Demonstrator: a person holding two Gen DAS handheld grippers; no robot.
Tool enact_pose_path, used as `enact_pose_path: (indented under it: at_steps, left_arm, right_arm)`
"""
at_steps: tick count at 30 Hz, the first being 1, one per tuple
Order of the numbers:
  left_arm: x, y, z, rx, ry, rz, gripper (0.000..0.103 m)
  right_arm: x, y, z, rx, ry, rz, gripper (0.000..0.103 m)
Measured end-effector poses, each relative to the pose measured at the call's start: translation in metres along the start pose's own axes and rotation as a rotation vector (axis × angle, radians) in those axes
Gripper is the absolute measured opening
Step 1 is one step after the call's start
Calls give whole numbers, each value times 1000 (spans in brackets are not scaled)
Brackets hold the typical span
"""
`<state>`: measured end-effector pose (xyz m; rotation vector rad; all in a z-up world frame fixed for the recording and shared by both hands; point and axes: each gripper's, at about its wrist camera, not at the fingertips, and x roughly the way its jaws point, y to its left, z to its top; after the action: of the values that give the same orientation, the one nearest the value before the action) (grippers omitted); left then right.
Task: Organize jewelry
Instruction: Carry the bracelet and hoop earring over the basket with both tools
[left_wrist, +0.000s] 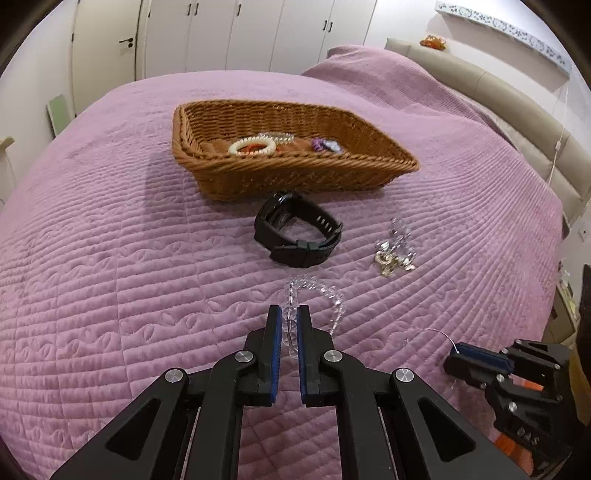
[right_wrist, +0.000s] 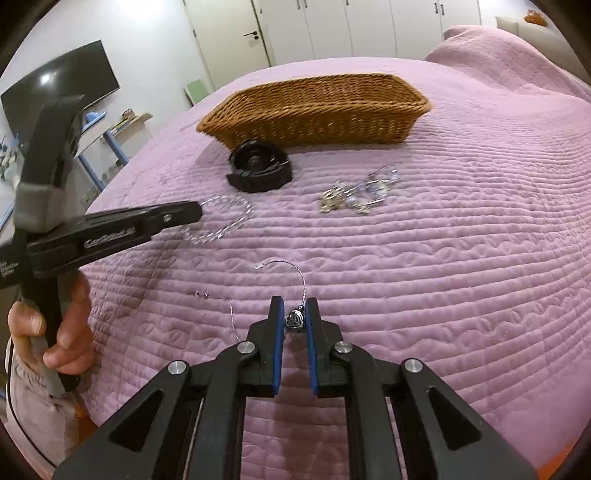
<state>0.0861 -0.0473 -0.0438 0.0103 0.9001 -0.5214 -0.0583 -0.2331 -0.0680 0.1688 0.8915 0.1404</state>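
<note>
In the left wrist view, a wicker basket (left_wrist: 295, 162) sits on the purple quilted bed cover (left_wrist: 110, 240), and this camera looks down into it: a cream bead bracelet (left_wrist: 252, 145) lies over something orange, a coiled clear band (left_wrist: 279, 137) just behind it and a purple piece (left_wrist: 325, 144) to their right. A black watch (left_wrist: 297, 234) lies just in front of the basket. Right of the watch lies a small heap of clear and gold-toned trinkets (left_wrist: 394, 247). At the bottom centre the left hand-held gripper (left_wrist: 290, 314) is closed narrow on a clear bead bracelet (left_wrist: 325, 295); part of the loop is pinched between the blue pads and the rest hangs over the cover. At the far right the right hand-held gripper (left_wrist: 458, 356) shows from the side, a thin wire curving out of its tip.

The right wrist view sees the basket (right_wrist: 314, 110) only from outside, its contents hidden. It does show the person's hand (right_wrist: 55, 332) on the left gripper's handle, at the left edge. It also shows what the right hand-held gripper (right_wrist: 295, 314) is clamped on: a small dark silver pendant (right_wrist: 295, 319) of a thin chain necklace (right_wrist: 258, 267), whose two ends trail over the cover in front of the fingers. The watch (right_wrist: 258, 171) and trinkets (right_wrist: 354, 192) lie beyond.
</note>
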Motion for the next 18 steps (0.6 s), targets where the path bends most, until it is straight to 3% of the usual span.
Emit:
enact_pose_path:
  at_steps: [18]
  left_arm:
    - [-46,-24,37,34,-142,-55,7]
  right_arm:
    - [-39,-19,34,30,-102,42,13]
